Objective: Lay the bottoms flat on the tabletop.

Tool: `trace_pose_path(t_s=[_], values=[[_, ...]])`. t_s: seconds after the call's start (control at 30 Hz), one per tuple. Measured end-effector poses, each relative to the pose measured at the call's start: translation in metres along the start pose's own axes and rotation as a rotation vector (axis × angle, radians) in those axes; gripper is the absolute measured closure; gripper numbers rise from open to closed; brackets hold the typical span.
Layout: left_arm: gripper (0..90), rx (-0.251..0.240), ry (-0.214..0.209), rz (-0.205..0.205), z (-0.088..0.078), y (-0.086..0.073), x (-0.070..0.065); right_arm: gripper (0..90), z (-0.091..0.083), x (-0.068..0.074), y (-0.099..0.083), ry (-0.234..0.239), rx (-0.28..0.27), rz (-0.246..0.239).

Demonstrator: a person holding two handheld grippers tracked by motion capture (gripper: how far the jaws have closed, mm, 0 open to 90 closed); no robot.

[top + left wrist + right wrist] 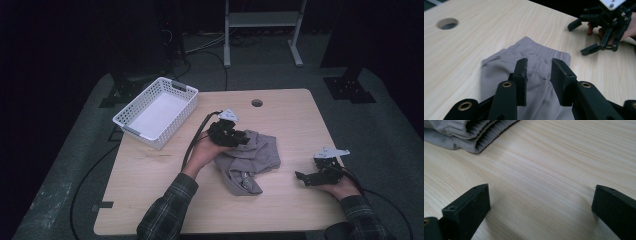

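Observation:
A crumpled grey garment (pixel 250 157) with a ribbed waistband lies on the wooden table (pixel 150 185), right of centre. My left gripper (pixel 242 139) hovers over the garment's left part. In the left gripper view its jaws (pixel 539 63) stand a little apart above the cloth (pixel 504 65), and the pads do not press on it. My right gripper (pixel 301 178) rests low near the table's right edge, jaws wide open and pointing left toward the garment. The right gripper view has those jaws (pixel 541 195) over bare wood, with the folded waistband (pixel 469 132) at the top left.
A white plastic basket (pixel 150 134) stands at the table's back left corner, with a white bottom. A round cable hole (pixel 257 103) is near the back edge. A metal stand (pixel 262 30) and cables are on the floor beyond.

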State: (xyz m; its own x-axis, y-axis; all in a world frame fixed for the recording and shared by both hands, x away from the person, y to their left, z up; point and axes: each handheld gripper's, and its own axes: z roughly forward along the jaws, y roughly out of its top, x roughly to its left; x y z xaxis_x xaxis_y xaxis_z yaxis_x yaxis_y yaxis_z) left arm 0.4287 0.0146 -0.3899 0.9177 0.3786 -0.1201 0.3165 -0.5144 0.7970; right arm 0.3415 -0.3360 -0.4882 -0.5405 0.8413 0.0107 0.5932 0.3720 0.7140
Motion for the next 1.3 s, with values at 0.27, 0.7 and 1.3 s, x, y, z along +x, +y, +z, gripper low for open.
trace_pose_path(t_s=[0.27, 0.7, 1.3], values=[[56.1, 0.085, -0.014, -0.002, 0.035, -0.004, -0.003, 0.9, 0.000, 0.000, 0.000, 0.000, 0.001, -0.002], [85.4, 0.099, 0.023, -0.041, 0.039, -0.009, 0.006, 0.9, 0.000, 0.000, 0.000, -0.001, -0.001, -0.003], [85.5, -0.026, 0.167, -0.072, -0.056, -0.029, 0.018, 0.9, 0.000, 0.000, 0.000, -0.001, 0.000, -0.001]])
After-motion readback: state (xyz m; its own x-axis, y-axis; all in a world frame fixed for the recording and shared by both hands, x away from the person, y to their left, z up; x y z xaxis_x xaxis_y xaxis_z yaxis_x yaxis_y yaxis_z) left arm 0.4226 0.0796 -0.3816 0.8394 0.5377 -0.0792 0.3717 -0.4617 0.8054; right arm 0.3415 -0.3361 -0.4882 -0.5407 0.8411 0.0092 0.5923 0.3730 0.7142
